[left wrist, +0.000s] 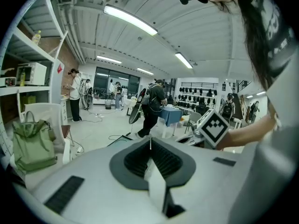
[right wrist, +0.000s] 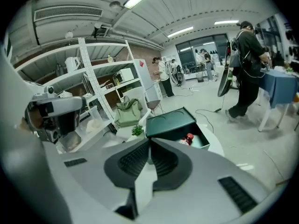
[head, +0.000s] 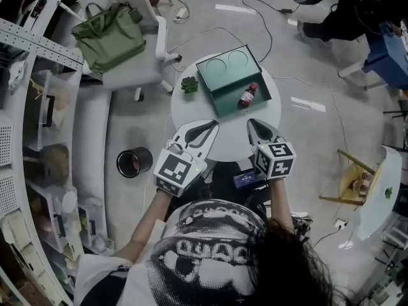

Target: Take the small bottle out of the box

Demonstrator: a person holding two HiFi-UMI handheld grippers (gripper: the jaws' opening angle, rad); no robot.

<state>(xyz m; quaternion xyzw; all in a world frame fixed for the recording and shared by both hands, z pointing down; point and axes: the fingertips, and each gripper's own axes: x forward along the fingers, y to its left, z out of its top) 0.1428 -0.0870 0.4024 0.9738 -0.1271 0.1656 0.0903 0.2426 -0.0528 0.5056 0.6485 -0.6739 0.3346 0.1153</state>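
Though near the box [head: 223,98], fingers hold nothing.
Left gripper [head: 213,125], right gripper [head: 250,122]: pressed together (small bottle [head: 248,95] untouched inside).

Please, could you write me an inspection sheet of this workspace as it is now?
Surface: round white table, mostly bare.
Job's things: green box open; small bottle with red cap lies inside.
Clutter: small green plant on the table, left of the box.
Grippers: left gripper and right gripper both shut, empty, above the table's near edge, short of the box.
Cables: cables on the floor beyond the table; none on it.
Surroundings: green bag on a white chair, shelves, black round container on the floor.
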